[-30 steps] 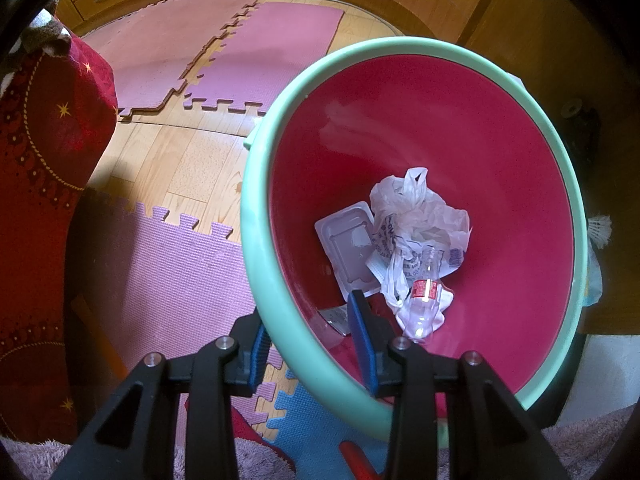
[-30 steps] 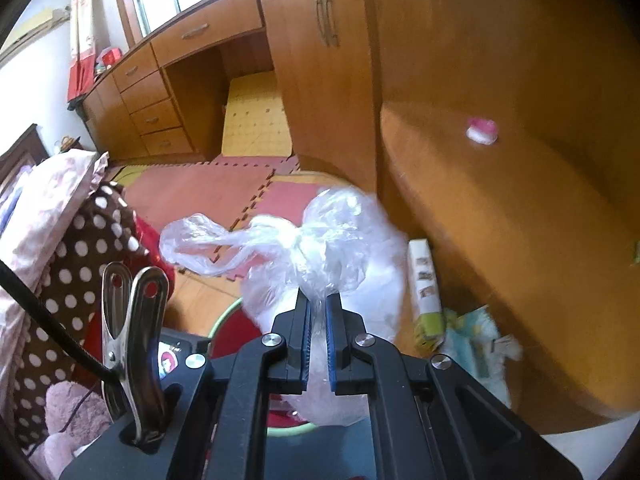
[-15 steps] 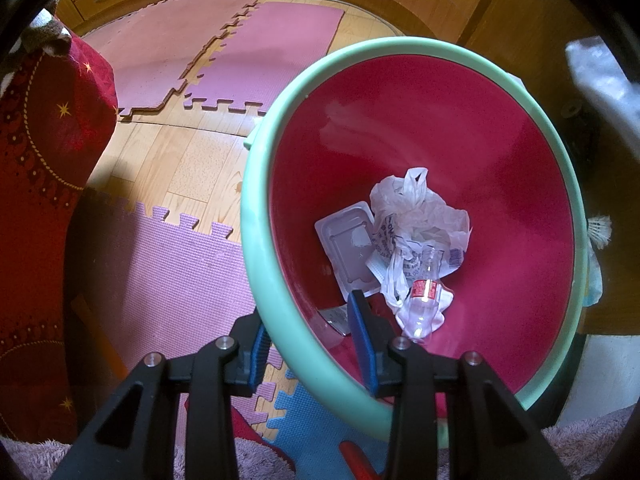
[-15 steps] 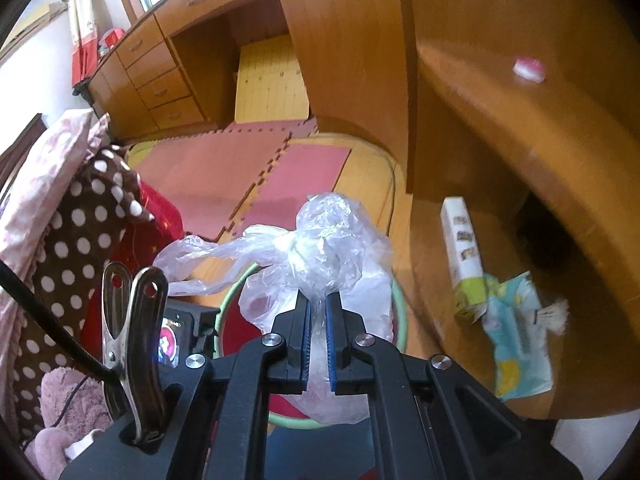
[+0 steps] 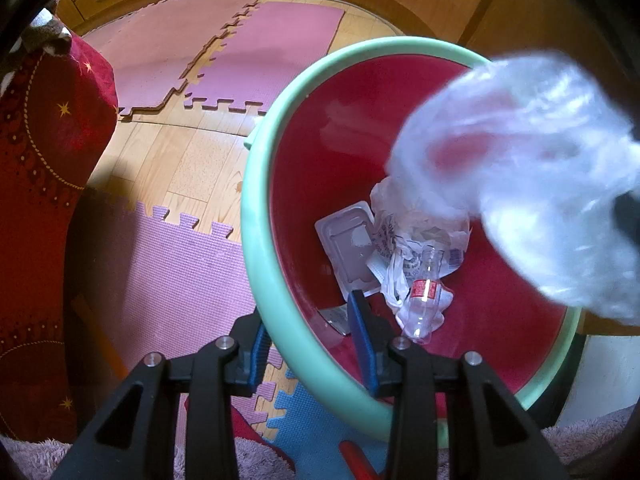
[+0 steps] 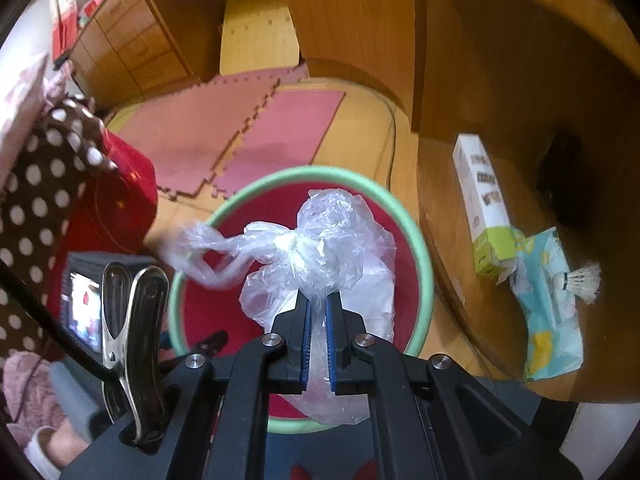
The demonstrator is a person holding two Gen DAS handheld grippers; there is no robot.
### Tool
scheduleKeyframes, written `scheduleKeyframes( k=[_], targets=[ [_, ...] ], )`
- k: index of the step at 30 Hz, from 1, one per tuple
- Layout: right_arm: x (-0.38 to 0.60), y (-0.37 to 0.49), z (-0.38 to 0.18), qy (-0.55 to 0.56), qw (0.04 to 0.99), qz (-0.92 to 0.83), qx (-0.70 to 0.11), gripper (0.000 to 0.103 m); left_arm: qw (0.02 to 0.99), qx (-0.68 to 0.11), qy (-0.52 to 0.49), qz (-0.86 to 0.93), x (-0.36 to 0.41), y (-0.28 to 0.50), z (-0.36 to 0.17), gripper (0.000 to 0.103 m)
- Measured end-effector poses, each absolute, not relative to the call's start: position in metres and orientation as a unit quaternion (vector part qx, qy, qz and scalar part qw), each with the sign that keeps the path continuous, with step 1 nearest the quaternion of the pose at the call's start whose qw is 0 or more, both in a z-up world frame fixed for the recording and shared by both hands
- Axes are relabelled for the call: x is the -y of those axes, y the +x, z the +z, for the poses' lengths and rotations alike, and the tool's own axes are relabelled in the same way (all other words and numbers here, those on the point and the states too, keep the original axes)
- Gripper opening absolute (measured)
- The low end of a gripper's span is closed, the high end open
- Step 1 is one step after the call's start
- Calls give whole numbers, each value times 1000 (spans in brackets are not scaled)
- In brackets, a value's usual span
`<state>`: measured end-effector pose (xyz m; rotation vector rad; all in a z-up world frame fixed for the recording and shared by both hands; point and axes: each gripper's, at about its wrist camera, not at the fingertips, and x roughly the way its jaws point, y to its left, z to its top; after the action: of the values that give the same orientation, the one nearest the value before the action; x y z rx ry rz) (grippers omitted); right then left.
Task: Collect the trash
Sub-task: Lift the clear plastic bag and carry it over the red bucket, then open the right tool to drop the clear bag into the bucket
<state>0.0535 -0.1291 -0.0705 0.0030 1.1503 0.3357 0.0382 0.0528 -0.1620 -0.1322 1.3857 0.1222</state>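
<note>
A round bin with a teal rim (image 5: 256, 240) and a red inside stands on the floor. My left gripper (image 5: 308, 312) is shut on its near rim, one finger inside and one outside. In the bin lie a white plastic tray (image 5: 348, 244), a crumpled white bag (image 5: 404, 216) and a small clear bottle (image 5: 424, 296) with a red label. My right gripper (image 6: 318, 300) is shut on a knotted clear plastic bag (image 6: 332, 248), which hangs over the bin's rim (image 6: 424, 264). In the left wrist view the clear bag (image 5: 520, 184) shows blurred at the upper right, above the bin.
Pink foam mats (image 5: 256, 56) cover part of the wooden floor. A red cushion (image 5: 44, 160) stands left of the bin. To the right, under wooden furniture (image 6: 500, 80), lie a white and green box (image 6: 484, 204), a light blue wrapper (image 6: 552, 304) and a shuttlecock (image 6: 584, 280).
My right gripper has come down with the clear bag until it hangs over the bin. The bag has entered the left wrist view from the upper right. The left gripper has kept still.
</note>
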Motion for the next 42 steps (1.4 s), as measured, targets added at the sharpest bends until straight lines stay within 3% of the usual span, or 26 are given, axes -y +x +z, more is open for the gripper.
scheduleKeyframes(
  k=[12, 26, 33, 42],
  targets=[
    [120, 57, -125, -26, 799, 152, -581, 7, 766, -638, -58, 57, -52, 38, -165, 38],
    [120, 58, -142, -39, 785, 150, -599, 8, 766, -638, -58, 58, -51, 38, -165, 38],
    [115, 53, -140, -48, 784, 160, -597, 28, 766, -638, -58, 58, -51, 38, -165, 38],
    [116, 48, -128, -36, 788, 166, -592, 29, 766, -638, -58, 57, -51, 38, -165, 38]
  ],
)
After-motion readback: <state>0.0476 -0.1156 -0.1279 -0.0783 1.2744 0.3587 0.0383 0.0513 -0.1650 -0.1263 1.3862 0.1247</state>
